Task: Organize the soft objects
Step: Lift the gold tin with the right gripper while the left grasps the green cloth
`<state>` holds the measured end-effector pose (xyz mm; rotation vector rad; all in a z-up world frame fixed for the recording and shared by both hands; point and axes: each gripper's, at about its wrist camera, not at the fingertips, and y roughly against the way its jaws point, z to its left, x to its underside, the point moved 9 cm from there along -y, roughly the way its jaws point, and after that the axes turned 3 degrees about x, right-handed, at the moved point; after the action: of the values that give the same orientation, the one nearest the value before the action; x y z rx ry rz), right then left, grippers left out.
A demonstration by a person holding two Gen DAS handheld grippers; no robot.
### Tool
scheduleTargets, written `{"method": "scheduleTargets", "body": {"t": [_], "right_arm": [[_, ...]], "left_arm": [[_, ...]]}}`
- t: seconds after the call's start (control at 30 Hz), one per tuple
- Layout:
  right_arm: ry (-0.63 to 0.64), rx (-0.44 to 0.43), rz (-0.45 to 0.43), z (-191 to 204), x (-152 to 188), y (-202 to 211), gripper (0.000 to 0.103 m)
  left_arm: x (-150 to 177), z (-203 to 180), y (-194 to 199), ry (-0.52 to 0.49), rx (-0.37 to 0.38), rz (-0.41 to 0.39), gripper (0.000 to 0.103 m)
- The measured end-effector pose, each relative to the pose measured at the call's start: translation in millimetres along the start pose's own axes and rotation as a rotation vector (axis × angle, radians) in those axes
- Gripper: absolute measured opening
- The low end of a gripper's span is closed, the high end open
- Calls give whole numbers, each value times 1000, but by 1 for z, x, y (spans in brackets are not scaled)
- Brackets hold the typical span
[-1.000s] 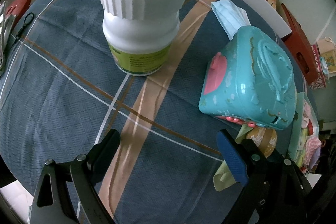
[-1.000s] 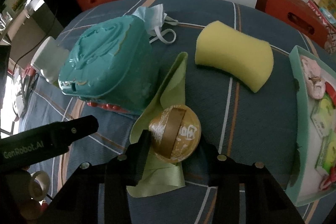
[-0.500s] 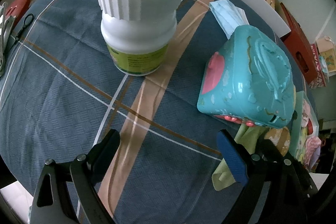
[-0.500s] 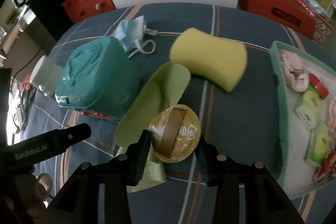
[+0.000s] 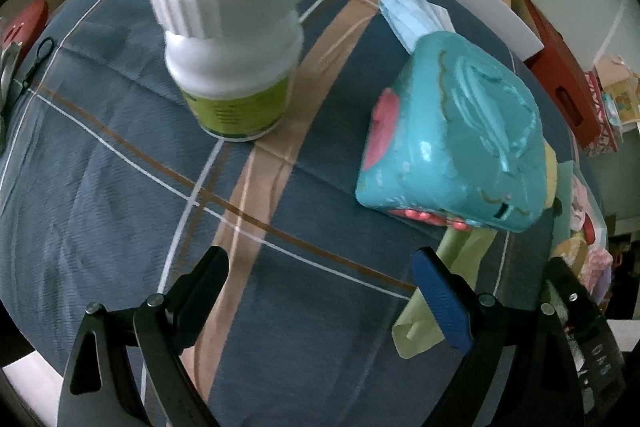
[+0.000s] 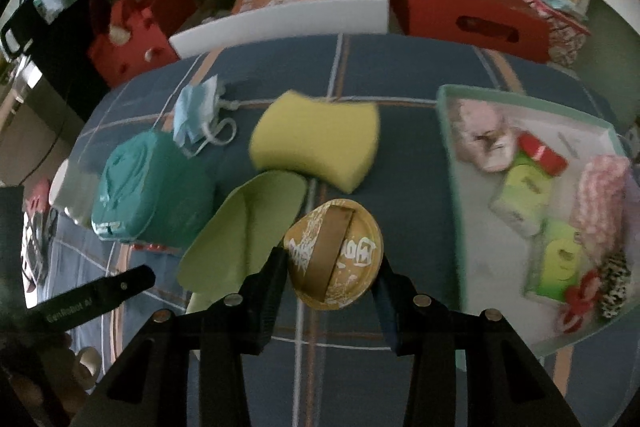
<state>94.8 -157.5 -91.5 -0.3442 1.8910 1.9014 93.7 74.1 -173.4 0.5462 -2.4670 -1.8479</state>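
Lifted gold ball [image 6: 334,253] in right claw [image 6: 332,267], tray [image 6: 448,147] only right view

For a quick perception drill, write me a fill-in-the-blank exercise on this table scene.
1. The right tool is shut on a round ____ ornament with white characters.
2. The white plastic bottle stands ____ on the plaid cloth.
3. The yellow foam sponge lies between the blue face mask and the ____-rimmed tray.
4. The left tool holds ____.

Missing words: gold; upright; green; nothing

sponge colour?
Yellow. The sponge lies on the blue plaid cloth; it shows best in the right wrist view.
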Motion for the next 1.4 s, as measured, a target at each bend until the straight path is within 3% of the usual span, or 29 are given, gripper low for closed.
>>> {"method": "scheduleTargets", "body": {"t": [0.23, 0.5, 1.23, 1.4], "right_arm": [[-53, 34, -22, -21, -4, 10, 44], [-98, 65, -12, -39, -1, 14, 44], [-149, 68, -22, -53, -3, 20, 44], [-150, 67, -22, -53, -3, 20, 44]], "left_arm": [[8, -23, -2, -40, 34, 6, 94], [20, -66, -7, -157, 35, -1, 93], [33, -173, -60, -417, -137, -48, 93], [34, -179, -59, -420, -116, -62, 88]]}}
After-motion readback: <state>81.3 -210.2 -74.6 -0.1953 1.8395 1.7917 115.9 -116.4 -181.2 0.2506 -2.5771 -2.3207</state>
